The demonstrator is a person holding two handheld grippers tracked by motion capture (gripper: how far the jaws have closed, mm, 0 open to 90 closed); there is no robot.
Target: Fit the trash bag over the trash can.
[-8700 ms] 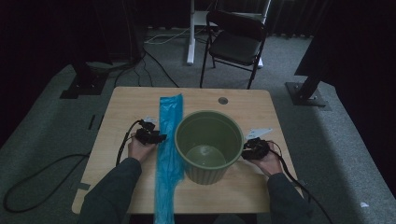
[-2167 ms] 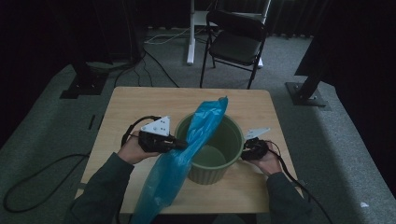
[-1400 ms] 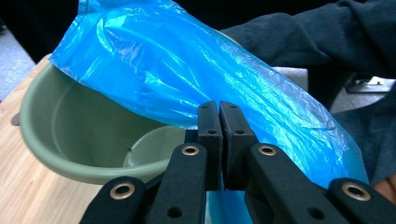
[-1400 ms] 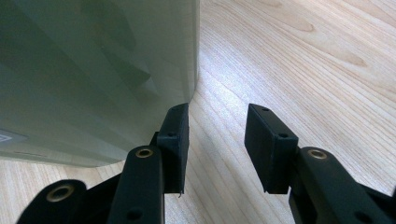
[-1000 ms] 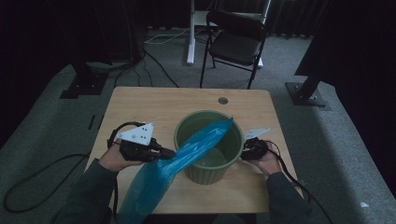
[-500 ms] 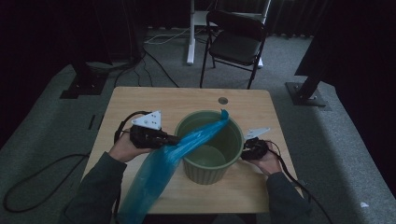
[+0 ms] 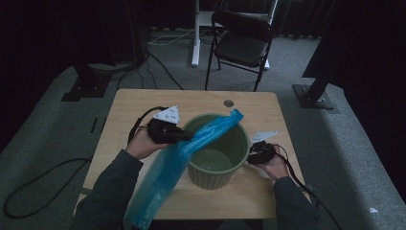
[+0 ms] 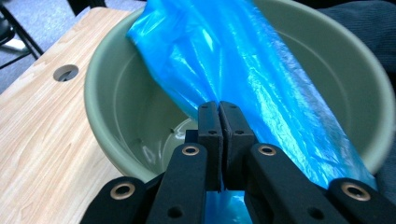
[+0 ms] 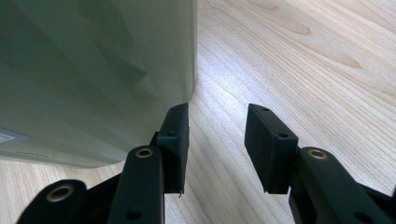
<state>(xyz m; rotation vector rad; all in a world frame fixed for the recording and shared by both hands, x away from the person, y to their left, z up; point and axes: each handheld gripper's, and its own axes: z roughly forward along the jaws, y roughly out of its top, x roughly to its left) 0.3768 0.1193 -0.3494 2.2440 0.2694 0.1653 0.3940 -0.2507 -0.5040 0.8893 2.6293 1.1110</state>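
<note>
A round green bin (image 7: 218, 155) stands on the wooden table (image 7: 143, 103). A long blue plastic bag (image 7: 184, 153) lies slanted across the bin's rim, its upper end over the bin's far right and its lower end hanging past the table's front edge. My left gripper (image 7: 189, 136) is at the bin's left rim, shut on the blue bag (image 8: 243, 79) with the bin's inside (image 8: 135, 107) beyond. My right gripper (image 7: 250, 157) rests on the table against the bin's right side, open, with the bin's wall (image 9: 93, 70) beside its left finger (image 9: 175, 135).
A black folding chair (image 7: 242, 43) and a white stand leg (image 7: 195, 33) are behind the table. Dark stand bases sit on the grey carpet at left (image 7: 84, 86) and right (image 7: 313, 96). A round cable hole (image 7: 229, 103) marks the tabletop's far side.
The left gripper picked the blue bag up off the table, swung it over the bin, and has now moved rightward to the bin's rim. The right gripper stayed put.
</note>
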